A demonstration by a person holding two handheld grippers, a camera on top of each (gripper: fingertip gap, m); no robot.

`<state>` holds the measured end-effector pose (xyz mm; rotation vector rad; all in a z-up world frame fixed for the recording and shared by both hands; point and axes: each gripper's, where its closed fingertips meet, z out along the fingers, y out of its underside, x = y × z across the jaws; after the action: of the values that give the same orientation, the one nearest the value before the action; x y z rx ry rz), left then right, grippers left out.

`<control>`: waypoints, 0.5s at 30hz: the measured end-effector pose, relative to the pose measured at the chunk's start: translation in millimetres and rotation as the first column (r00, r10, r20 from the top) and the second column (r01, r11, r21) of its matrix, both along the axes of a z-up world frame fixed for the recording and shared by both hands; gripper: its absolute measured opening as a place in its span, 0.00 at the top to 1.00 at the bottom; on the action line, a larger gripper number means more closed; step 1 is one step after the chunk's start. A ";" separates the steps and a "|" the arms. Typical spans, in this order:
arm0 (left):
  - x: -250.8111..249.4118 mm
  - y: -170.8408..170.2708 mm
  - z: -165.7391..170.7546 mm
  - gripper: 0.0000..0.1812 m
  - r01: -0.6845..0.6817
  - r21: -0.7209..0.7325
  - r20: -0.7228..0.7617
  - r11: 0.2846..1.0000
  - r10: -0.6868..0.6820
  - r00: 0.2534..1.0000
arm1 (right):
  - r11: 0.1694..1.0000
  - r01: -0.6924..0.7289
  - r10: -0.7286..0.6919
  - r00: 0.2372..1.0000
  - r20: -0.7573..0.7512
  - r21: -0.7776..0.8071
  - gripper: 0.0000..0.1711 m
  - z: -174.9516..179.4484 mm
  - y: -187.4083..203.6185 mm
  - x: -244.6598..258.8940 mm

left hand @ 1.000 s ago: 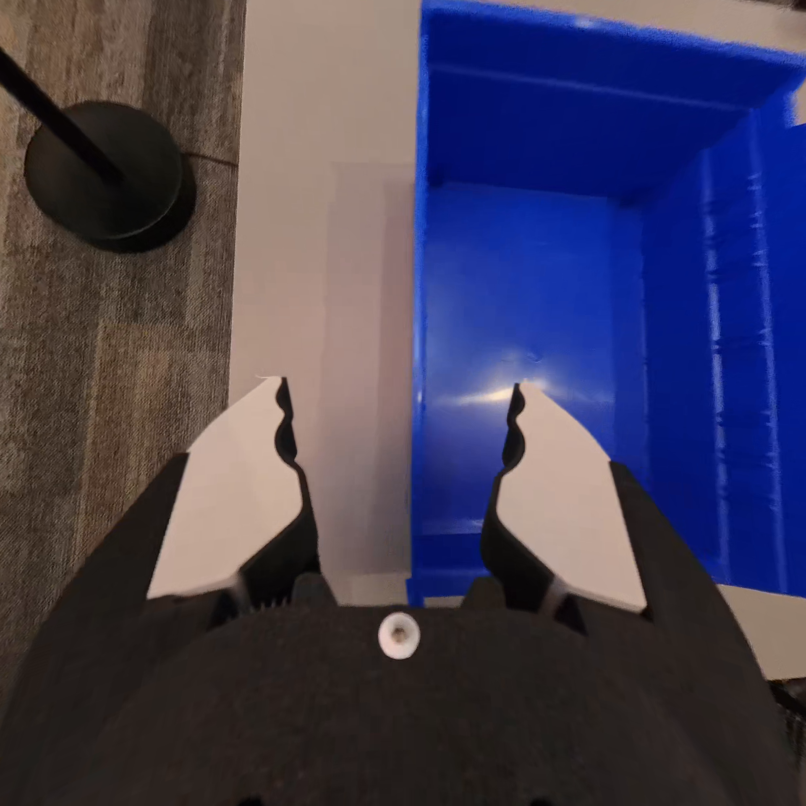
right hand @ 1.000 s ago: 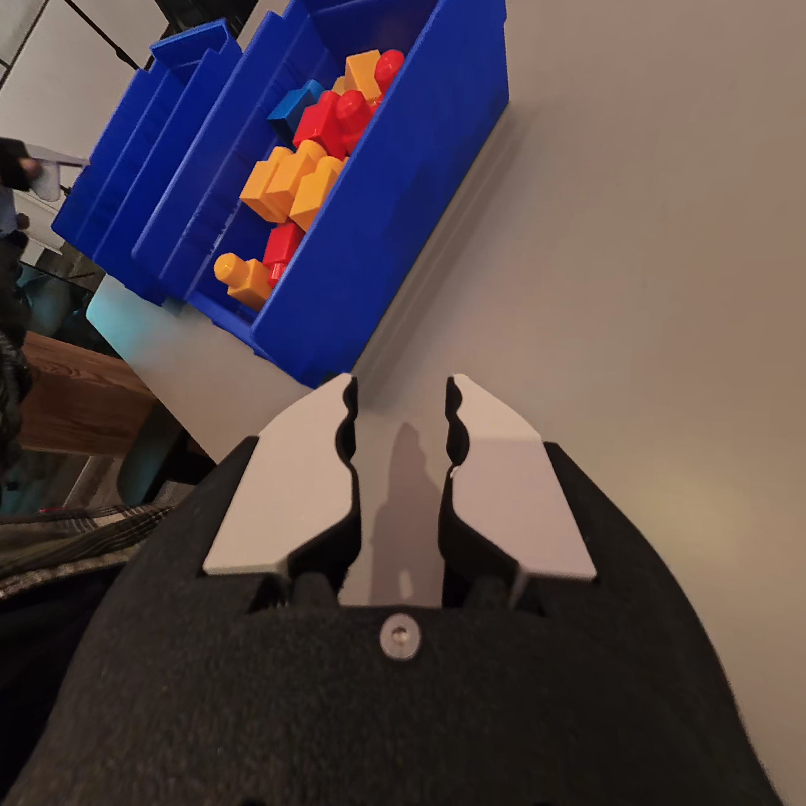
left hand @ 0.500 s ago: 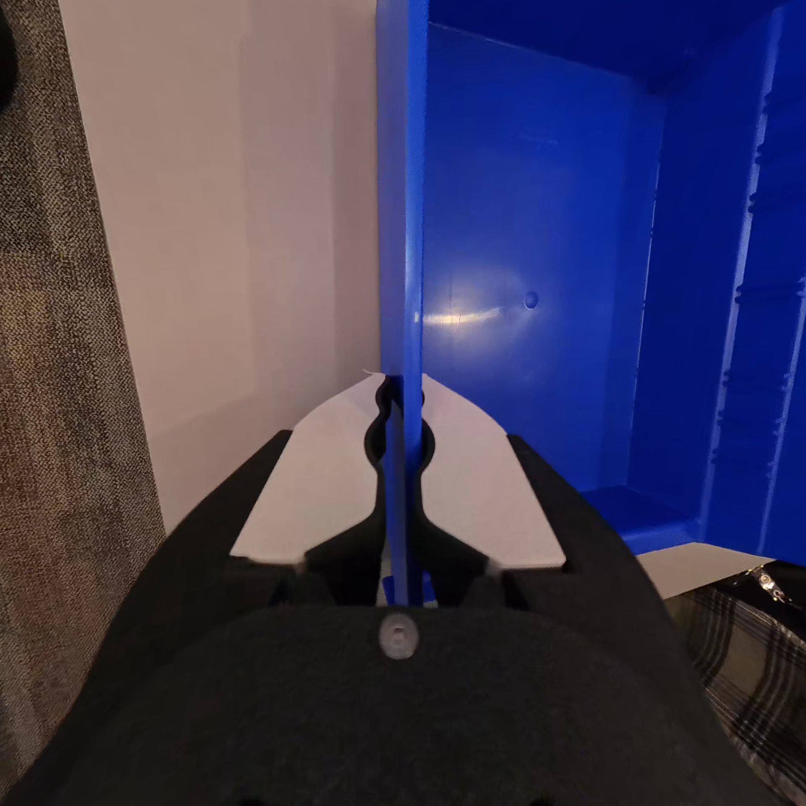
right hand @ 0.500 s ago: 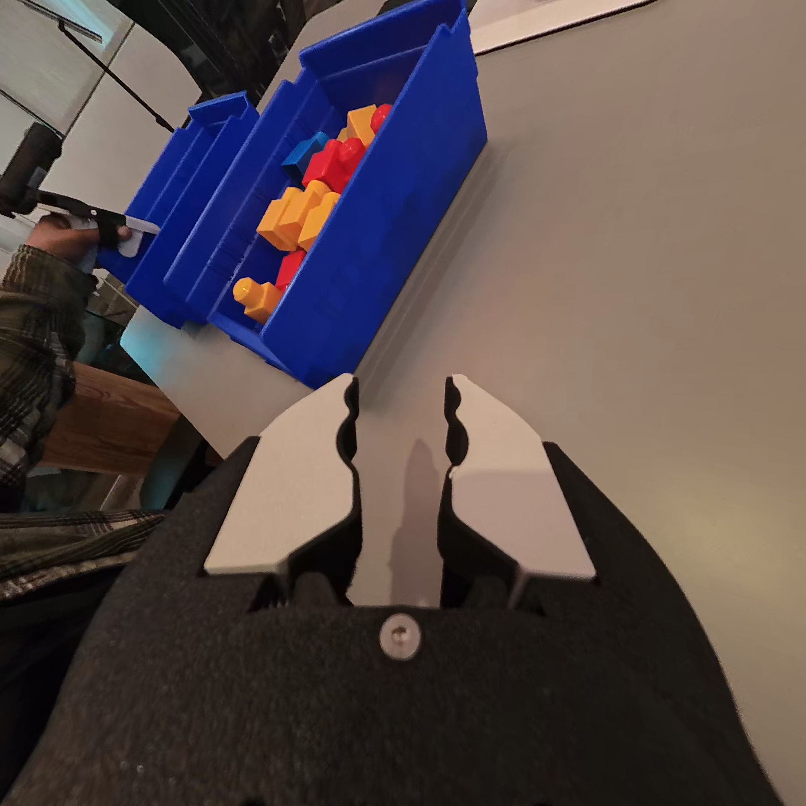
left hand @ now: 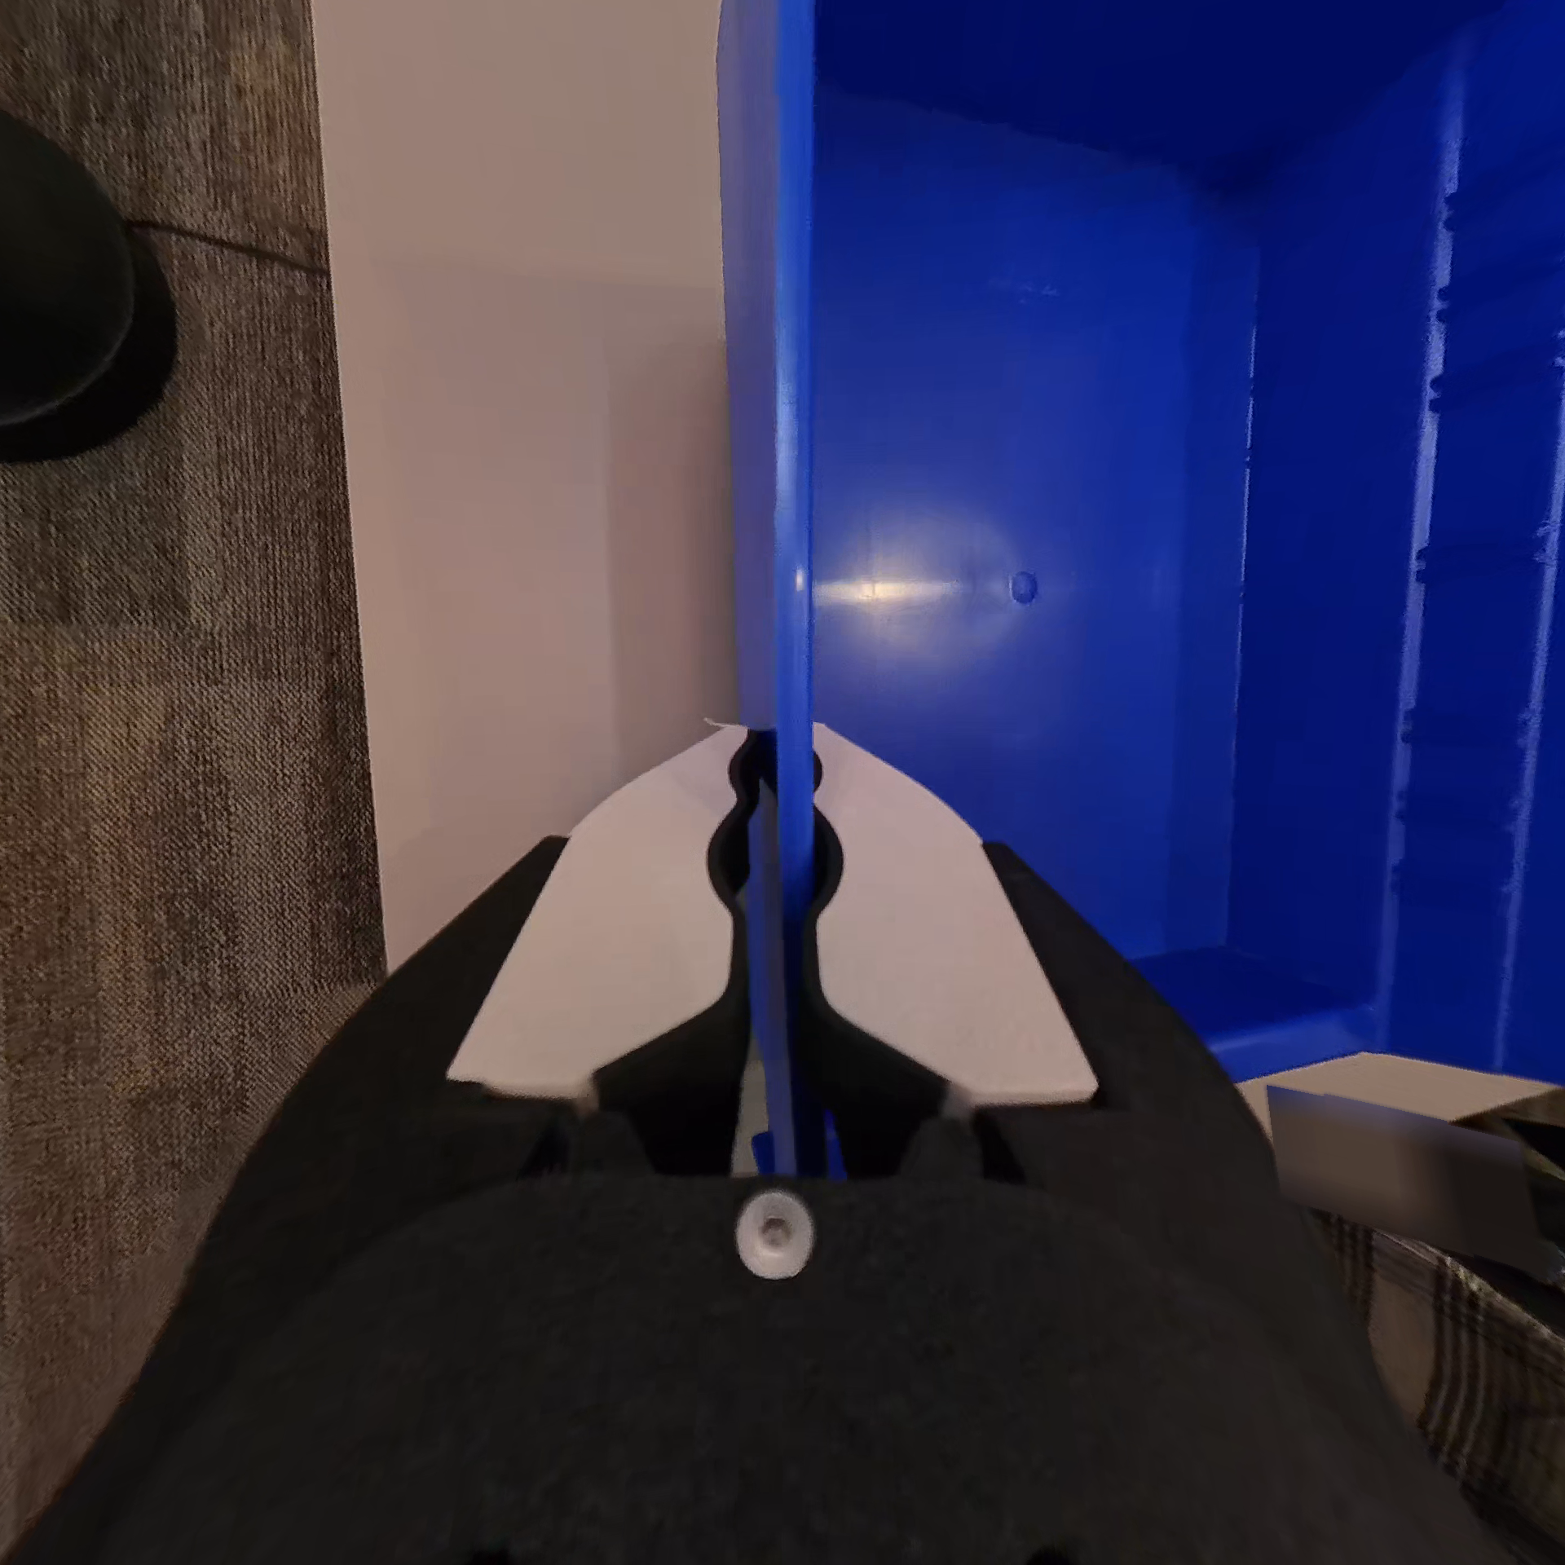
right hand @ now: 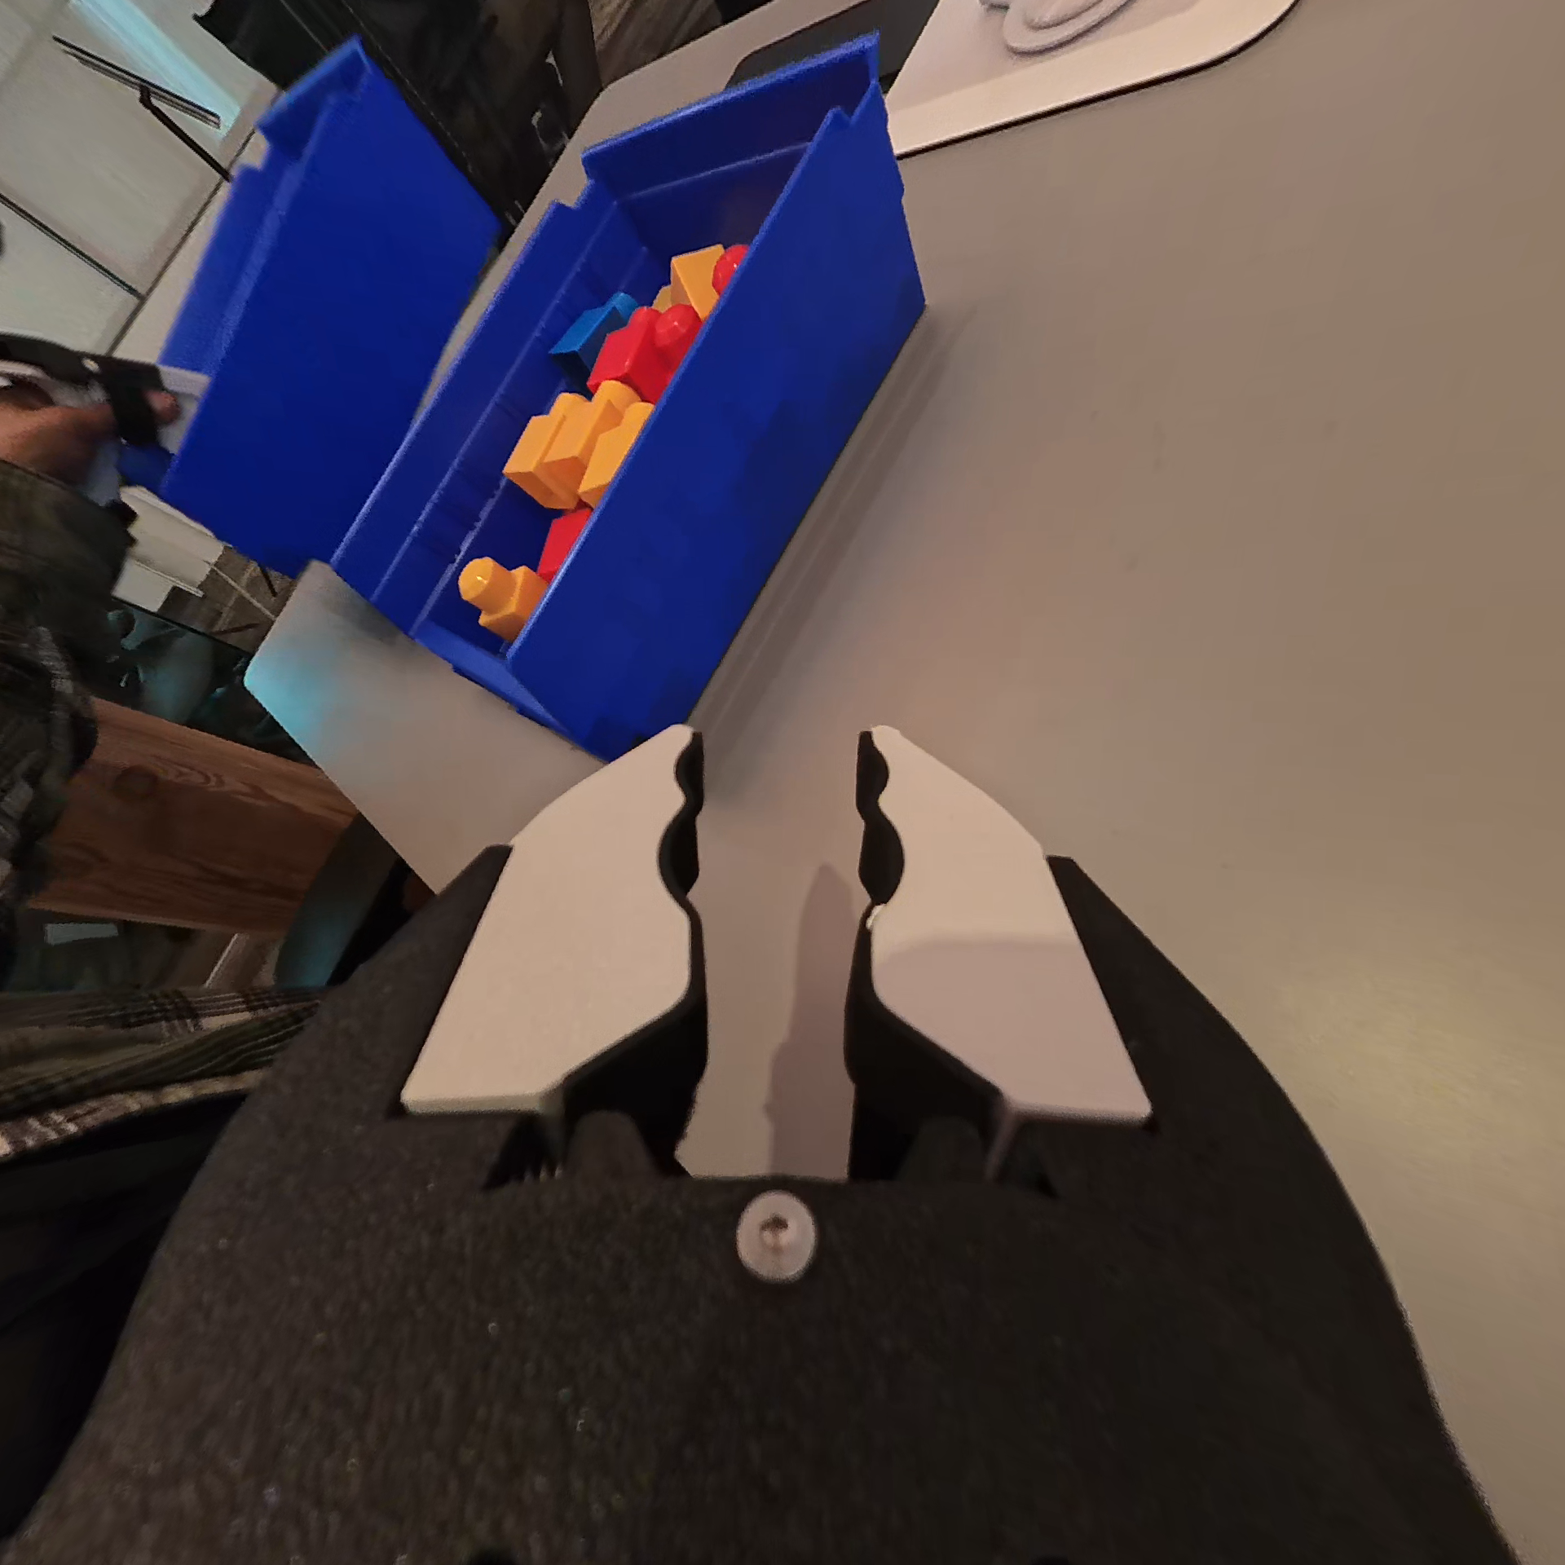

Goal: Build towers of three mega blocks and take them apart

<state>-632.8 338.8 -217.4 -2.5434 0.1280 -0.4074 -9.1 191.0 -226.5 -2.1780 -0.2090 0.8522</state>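
My left gripper (left hand: 775,745) is shut on the left side wall of an empty blue bin (left hand: 1016,508). In the right wrist view this empty bin (right hand: 339,339) stands apart from a second blue bin (right hand: 720,508), with the left gripper (right hand: 135,398) at its near end. The second bin holds several mega blocks: orange (right hand: 567,449), red (right hand: 652,347), blue (right hand: 593,330) and one orange block with a stud (right hand: 500,593). My right gripper (right hand: 779,745) is open and empty, low over the grey table (right hand: 1186,593), just off that bin's near corner.
A black round stand base (left hand: 59,296) sits on the carpet left of the table edge. A white mat (right hand: 1059,59) lies at the table's far right. A wooden piece of furniture (right hand: 169,830) and a plaid sleeve (right hand: 42,593) are to the left. My hands' fingertips stand some 65 centimetres from each other.
My left gripper went from open to shut on the empty bin's wall. That bin now stands apart from the bin of blocks. My right gripper stayed open.
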 end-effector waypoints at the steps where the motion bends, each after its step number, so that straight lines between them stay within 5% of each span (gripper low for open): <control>1: 4.9 2.9 13.1 0.97 0.014 0.016 -0.011 1.000 -0.014 1.000 | 1.000 0.002 -0.002 1.000 0.005 0.001 0.80 1.1 -0.1 1.5; 7: 73.9 24.5 96.3 0.97 0.173 0.122 -0.100 0.977 -0.161 0.982 | 0.999 0.038 -0.038 0.999 0.009 0.020 0.80 9.5 0.5 12.7; 15: 256.1 53.7 159.0 0.97 0.512 0.190 -0.120 0.838 -0.498 0.859 | 0.998 0.059 -0.059 0.998 0.028 0.021 0.80 12.5 -13.0 26.8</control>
<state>-376.8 392.4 -58.3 -2.2794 0.8411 -0.4776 17.7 178.0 -213.9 -2.1679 -0.1655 0.7833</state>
